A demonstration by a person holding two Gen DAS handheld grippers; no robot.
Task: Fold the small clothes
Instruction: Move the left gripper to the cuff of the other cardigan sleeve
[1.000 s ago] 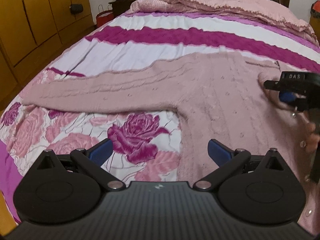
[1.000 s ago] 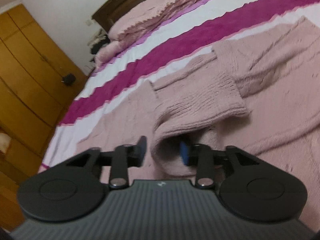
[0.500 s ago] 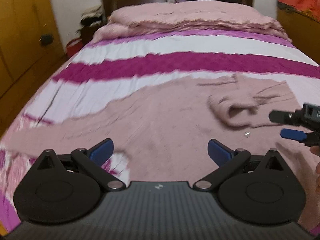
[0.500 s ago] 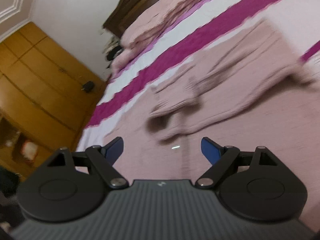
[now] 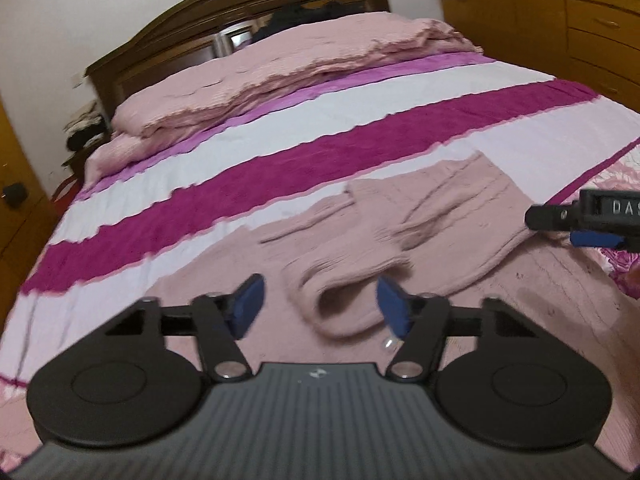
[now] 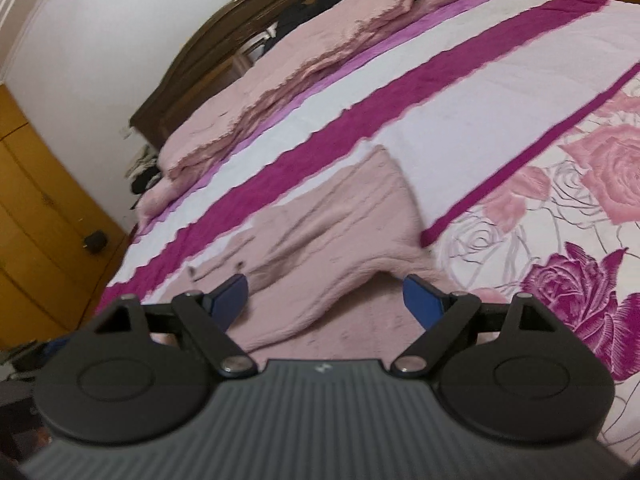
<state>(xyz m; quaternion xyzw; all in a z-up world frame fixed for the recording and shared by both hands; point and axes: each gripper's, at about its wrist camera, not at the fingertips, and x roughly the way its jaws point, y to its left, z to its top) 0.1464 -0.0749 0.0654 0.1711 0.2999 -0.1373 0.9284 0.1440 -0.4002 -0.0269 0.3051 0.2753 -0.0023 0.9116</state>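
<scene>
A pale pink knit sweater lies spread on the bed, its right sleeve folded back over the body with the ribbed cuff loose. My left gripper is open, its blue pads on either side of that cuff, not closed on it. My right gripper is open and empty above the sweater near the folded sleeve's bend. The right gripper also shows at the right edge of the left wrist view.
The bedspread has magenta and white stripes and rose prints. A folded pink blanket lies by the wooden headboard. Orange wardrobes stand left, a wooden dresser right.
The right gripper let go of the sleeve cuff and drew off to the right. The left gripper swung right from the left sleeve area to the dropped cuff.
</scene>
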